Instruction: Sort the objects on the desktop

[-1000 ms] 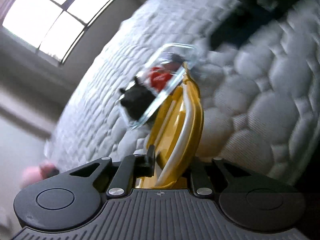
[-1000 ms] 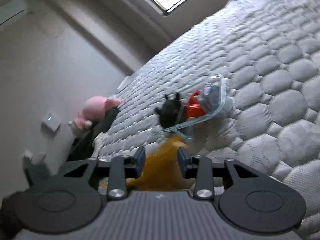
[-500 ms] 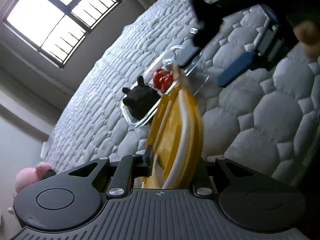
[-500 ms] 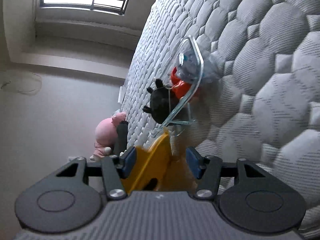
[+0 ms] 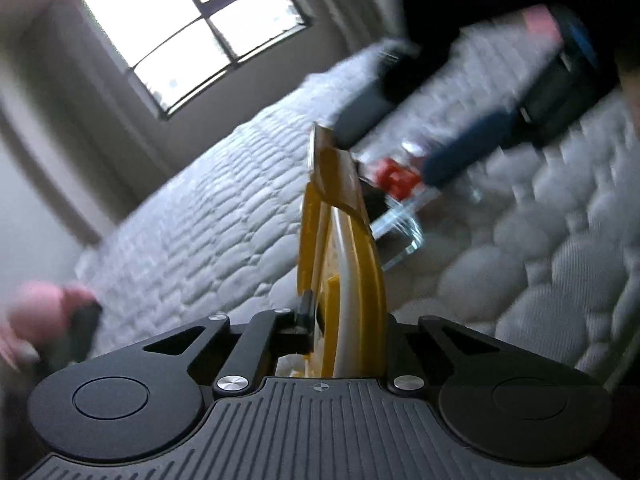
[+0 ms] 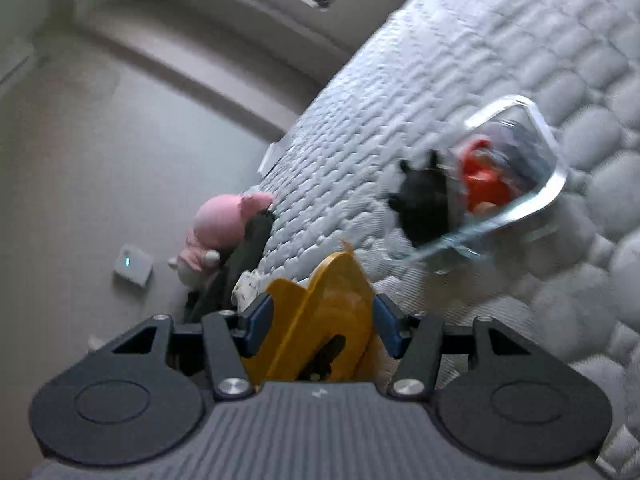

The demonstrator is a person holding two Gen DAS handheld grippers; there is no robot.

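Quilted bed [image 6: 500, 40]: clear container [image 6: 520, 208] holding black toy [image 6: 424, 204], red toy [image 6: 480, 184]. Left gripper [image 5: 344, 320] and right gripper [image 6: 320, 320] both clamp yellow lid [image 5: 348, 248].

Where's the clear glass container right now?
The glass container lies on the quilted mattress, upper right in the right wrist view, with a black toy at its left end and a red item inside.
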